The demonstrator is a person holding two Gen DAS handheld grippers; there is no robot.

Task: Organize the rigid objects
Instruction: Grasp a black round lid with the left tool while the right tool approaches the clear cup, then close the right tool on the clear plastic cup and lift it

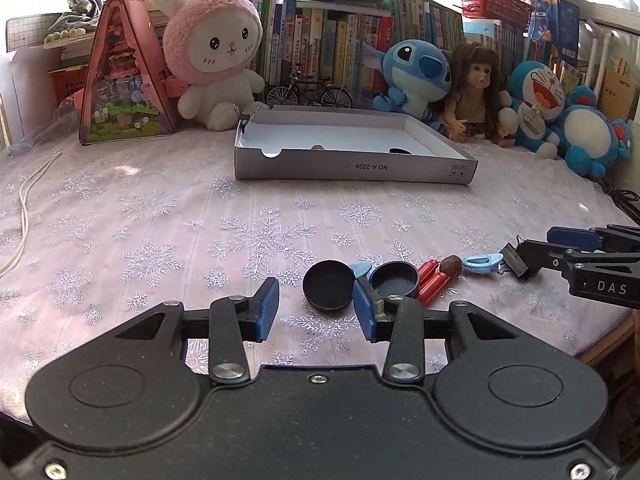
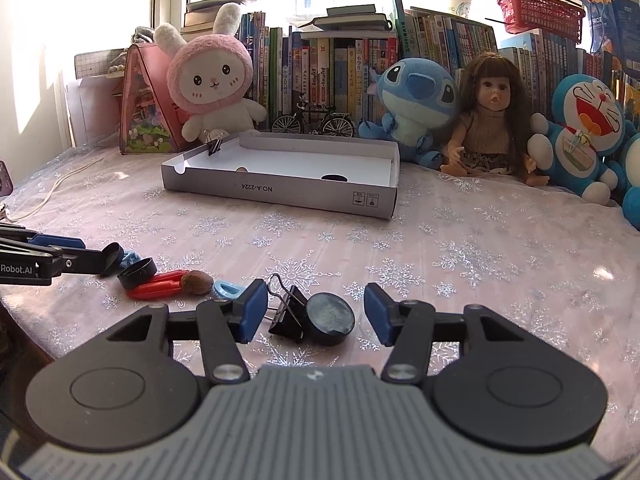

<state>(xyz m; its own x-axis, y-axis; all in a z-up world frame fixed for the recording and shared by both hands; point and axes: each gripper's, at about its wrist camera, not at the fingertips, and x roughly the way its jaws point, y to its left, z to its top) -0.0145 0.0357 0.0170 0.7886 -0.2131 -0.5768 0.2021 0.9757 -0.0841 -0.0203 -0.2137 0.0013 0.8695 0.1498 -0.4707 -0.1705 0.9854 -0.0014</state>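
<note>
My left gripper (image 1: 316,312) is open low over the tablecloth, with a tilted black round lid (image 1: 329,290) between its fingers; the right pad is at the lid's edge and the left pad stands clear of it. Just right of it lie a black cap (image 1: 394,282), a red clip (image 1: 432,284), a walnut (image 1: 451,266) and a light blue clip (image 1: 482,262). My right gripper (image 2: 315,314) is open around a black binder clip (image 2: 290,314) and a black round cap (image 2: 331,318), which lie side by side. A shallow grey box (image 2: 280,190) sits further back.
Plush toys (image 1: 216,48), a doll (image 2: 490,116), a model bicycle (image 2: 314,122) and a row of books (image 2: 340,64) line the back. A triangular pink box (image 1: 120,76) stands at the back left. A white cable (image 1: 24,208) lies along the left edge.
</note>
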